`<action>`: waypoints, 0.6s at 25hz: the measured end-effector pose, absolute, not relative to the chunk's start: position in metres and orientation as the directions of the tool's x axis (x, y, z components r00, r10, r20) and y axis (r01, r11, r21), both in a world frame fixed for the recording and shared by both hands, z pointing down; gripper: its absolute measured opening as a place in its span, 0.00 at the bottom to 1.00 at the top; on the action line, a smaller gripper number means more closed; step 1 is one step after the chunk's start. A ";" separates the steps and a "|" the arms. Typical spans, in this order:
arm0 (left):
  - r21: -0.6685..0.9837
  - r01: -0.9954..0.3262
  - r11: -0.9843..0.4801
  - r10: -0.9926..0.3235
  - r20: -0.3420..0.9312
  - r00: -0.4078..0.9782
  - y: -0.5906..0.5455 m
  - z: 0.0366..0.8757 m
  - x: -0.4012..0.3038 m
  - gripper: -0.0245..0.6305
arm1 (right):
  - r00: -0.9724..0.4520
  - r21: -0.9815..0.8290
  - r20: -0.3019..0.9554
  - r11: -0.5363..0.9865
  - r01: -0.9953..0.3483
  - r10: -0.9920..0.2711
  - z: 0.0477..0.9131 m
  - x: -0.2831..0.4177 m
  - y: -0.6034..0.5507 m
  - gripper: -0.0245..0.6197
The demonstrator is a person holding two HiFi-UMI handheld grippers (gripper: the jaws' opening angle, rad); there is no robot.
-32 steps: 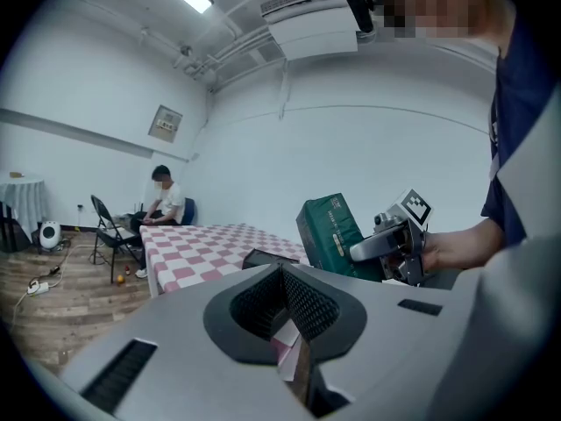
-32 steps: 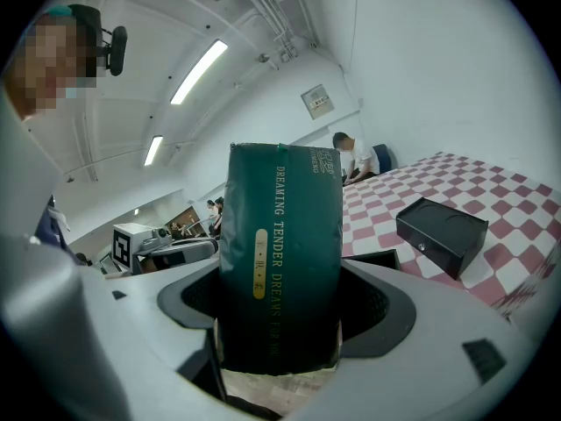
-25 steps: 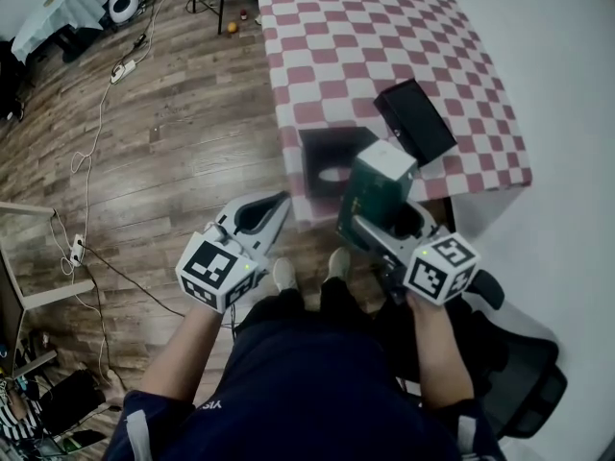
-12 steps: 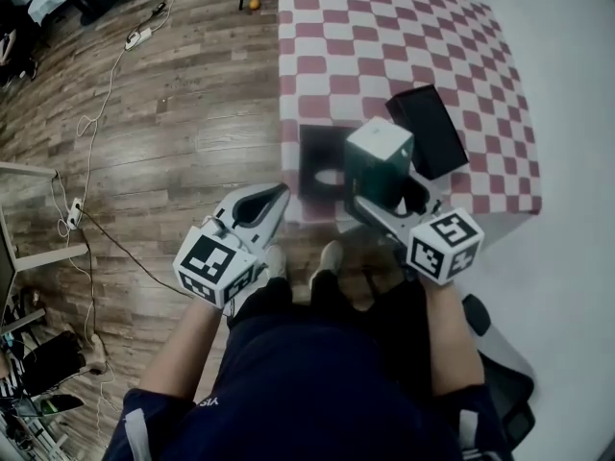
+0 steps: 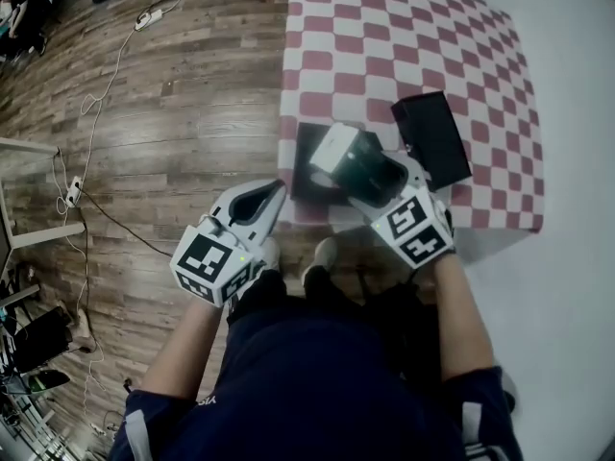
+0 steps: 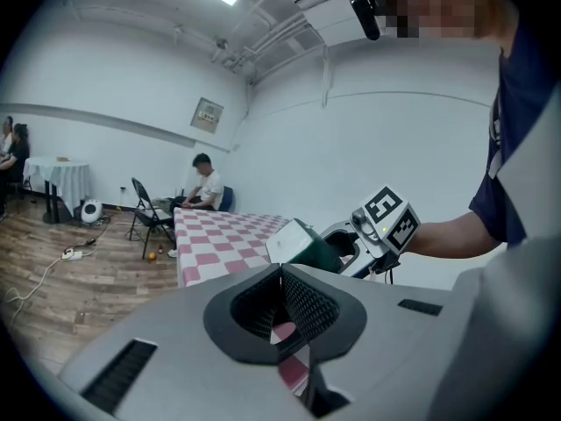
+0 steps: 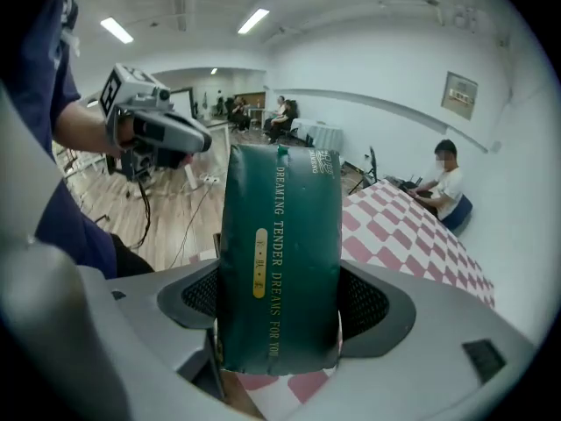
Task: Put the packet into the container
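My right gripper (image 5: 370,173) is shut on a dark green packet (image 5: 354,158) with a white end, tilted left. The packet's white end hangs over the open black container (image 5: 309,159), which sits at the near edge of the checked table (image 5: 404,36). In the right gripper view the packet (image 7: 279,261) stands between both pads and hides the container. My left gripper (image 5: 275,192) hangs shut and empty over the floor, just left of the table's near corner. The left gripper view shows the packet (image 6: 300,242) in the right gripper (image 6: 351,244) ahead.
A black lid (image 5: 432,137) lies on the cloth right of the container. Cables (image 5: 96,94) run across the wooden floor on the left. A person (image 6: 207,184) sits at the table's far end beside a folding chair (image 6: 147,213). More people (image 7: 280,112) are further back.
The right gripper has carried the packet forward and tipped it leftward, from upright to leaning over the black container. The left gripper has stayed about where it was.
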State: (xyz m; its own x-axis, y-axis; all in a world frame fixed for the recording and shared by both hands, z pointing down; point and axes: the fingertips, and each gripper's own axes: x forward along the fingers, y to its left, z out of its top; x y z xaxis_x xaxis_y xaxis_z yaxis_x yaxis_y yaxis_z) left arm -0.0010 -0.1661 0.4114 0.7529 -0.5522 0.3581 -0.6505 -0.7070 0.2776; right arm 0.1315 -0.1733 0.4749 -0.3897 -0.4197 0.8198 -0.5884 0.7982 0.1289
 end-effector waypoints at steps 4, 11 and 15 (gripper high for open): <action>0.286 -0.664 -0.691 -0.564 0.361 0.743 -0.166 0.417 -0.001 0.08 | -0.316 0.196 0.878 0.872 -0.449 -0.360 0.498 0.131 -0.171 0.65; 0.305 -0.680 -0.667 -0.576 0.368 0.730 -0.169 0.426 -0.009 0.08 | -0.240 0.174 0.937 0.933 -0.315 -0.255 0.533 0.124 -0.165 0.65; 0.312 -0.686 -0.657 -0.581 0.371 0.725 -0.172 0.432 -0.017 0.08 | -0.194 0.164 0.957 0.953 -0.256 -0.217 0.547 0.124 -0.166 0.65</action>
